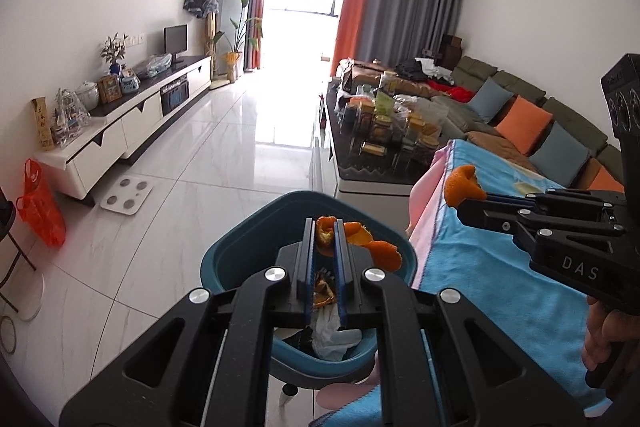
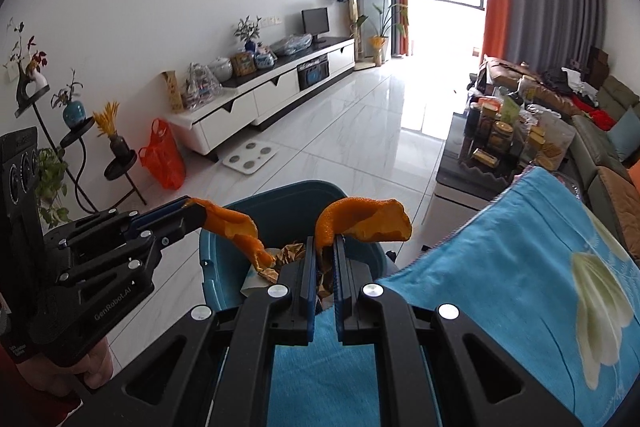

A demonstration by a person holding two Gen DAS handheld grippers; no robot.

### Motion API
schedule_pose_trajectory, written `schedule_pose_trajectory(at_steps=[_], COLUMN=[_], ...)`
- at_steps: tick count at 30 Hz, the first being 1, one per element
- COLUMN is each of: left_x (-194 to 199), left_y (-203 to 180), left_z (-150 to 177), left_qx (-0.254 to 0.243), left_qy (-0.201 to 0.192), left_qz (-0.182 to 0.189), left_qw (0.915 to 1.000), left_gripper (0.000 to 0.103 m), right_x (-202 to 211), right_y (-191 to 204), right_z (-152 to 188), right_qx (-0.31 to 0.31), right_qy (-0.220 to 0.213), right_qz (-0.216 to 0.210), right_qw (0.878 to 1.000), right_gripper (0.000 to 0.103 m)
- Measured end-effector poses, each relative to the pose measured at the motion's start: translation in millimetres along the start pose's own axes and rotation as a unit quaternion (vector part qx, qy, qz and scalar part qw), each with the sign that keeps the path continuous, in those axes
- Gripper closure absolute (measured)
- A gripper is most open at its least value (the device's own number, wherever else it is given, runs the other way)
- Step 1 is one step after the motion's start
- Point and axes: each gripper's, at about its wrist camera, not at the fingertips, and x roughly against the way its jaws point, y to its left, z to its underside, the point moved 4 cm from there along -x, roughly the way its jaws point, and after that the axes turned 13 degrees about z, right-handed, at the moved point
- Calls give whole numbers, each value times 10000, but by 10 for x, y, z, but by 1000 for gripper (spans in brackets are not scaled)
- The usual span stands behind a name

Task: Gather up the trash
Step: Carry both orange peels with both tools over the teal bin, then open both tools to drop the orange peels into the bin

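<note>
A teal trash bin [image 1: 236,247] [image 2: 256,211] stands on the floor beside a table covered by a blue cloth [image 1: 500,267] [image 2: 500,287]. It holds crumpled paper [image 1: 334,335] and wrappers. My left gripper [image 1: 325,235] [image 2: 192,211] is shut on an orange peel [image 1: 370,245] [image 2: 236,227] and holds it over the bin. My right gripper [image 2: 325,251] [image 1: 464,205] is shut on another orange peel [image 2: 364,219] [image 1: 464,185], above the table edge next to the bin.
A white TV cabinet [image 1: 132,123] runs along the left wall, with an orange plastic bag [image 1: 40,207] and a white scale [image 1: 126,195] on the tiled floor. A cluttered coffee table [image 1: 380,147] and sofa [image 1: 540,123] lie to the right. A plant stand [image 2: 80,147] stands at the left.
</note>
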Motion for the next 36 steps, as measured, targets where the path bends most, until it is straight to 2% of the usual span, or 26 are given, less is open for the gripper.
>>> schedule_pose_trajectory(at_steps=[19, 36], left_x=[-848, -1550], left_y=[345, 421], left_z=[162, 301], left_qx=[293, 319], left_qy=[494, 978], left_qz=[-213, -272], left_qw=[9981, 9943], left_gripper=[94, 94], right_x=[-614, -1136], right_y=[112, 376], right_z=[20, 11], right_qx=[58, 533], right_qy=[692, 1481], right_qz=[-338, -661], right_qw=[9970, 9853], right_gripper=[97, 97])
